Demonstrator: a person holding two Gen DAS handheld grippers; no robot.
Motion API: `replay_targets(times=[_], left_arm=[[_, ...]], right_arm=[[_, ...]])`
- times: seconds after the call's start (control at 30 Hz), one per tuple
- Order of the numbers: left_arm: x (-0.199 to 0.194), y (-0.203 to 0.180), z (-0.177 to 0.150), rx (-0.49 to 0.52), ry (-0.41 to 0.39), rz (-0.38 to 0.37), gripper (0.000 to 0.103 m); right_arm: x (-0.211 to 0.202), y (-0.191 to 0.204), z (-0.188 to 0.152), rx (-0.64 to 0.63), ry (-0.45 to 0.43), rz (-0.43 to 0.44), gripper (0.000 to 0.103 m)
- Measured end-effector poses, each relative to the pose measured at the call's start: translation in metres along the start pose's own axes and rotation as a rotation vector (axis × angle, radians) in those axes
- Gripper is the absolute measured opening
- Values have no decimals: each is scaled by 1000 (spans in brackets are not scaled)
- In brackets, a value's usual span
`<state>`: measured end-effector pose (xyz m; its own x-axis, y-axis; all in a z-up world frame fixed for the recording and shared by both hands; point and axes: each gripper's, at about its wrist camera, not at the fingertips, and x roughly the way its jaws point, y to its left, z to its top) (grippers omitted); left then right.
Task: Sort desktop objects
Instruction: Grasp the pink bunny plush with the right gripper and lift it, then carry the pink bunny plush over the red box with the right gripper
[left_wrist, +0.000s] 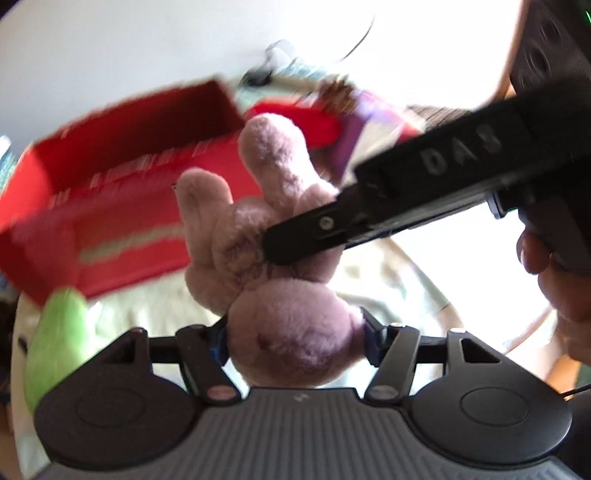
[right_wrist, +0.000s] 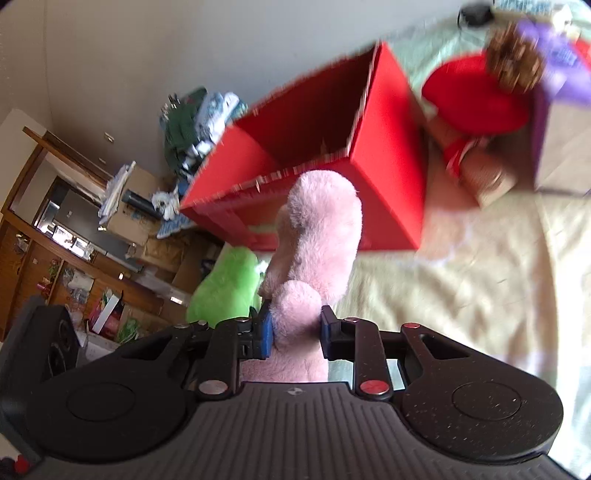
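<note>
Both grippers grip one pink plush toy (left_wrist: 273, 236) in the air: the left gripper (left_wrist: 295, 334) pinches its rounded end, the right gripper (right_wrist: 295, 328) clamps a stubby limb. Neither tool is spread beyond the toy's width. The open red box (right_wrist: 384, 155), at 12 o'clock in the right wrist view, shows nothing inside where its interior is visible, so sorting appears barely begun. A green plush (right_wrist: 225, 288) waits at 9 o'clock, with a red cushion (right_wrist: 472, 99) and a purple box (right_wrist: 561, 122) at 2 o'clock. The toys look fleecy and soft, the box stiff cardboard, the pale cloth (right_wrist: 461, 288) under them lightly rumpled
</note>
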<state>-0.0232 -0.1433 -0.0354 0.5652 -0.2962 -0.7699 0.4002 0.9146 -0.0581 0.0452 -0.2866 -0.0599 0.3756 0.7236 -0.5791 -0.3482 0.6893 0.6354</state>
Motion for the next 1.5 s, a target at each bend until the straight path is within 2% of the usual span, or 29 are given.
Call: replay_targets(times=[0.03,0.13,0.27,0.5,0.7,0.87,1.03,1.27,1.5], left_arm=[[5,-12,14,13,-27,-13,63],[-13,-20,39,37,-113,-17,63],[-27,-7,77,44,-208,11,63],[-49,57,136,32,-330,104,64],[-54,120,159,11,-388,168,63],[-27,163,153,-29,-322,176,63],[-1,182,133,-32,-245,174,63],[8,204,112,-63,-149,121,63],[43,216,108,-72,26,106,63]], right_arm=[[-12,2,1,-6,-30,1,25],[-38,5,13,-1,-122,21,24],[-44,19,45,-26,-229,49,24],[-13,55,109,-113,-363,97,24],[27,81,145,-156,-410,126,24],[75,91,151,-152,-361,94,24],[112,87,142,-97,-300,57,24],[144,87,131,-50,-213,6,24],[176,87,139,-57,-62,-79,24]])
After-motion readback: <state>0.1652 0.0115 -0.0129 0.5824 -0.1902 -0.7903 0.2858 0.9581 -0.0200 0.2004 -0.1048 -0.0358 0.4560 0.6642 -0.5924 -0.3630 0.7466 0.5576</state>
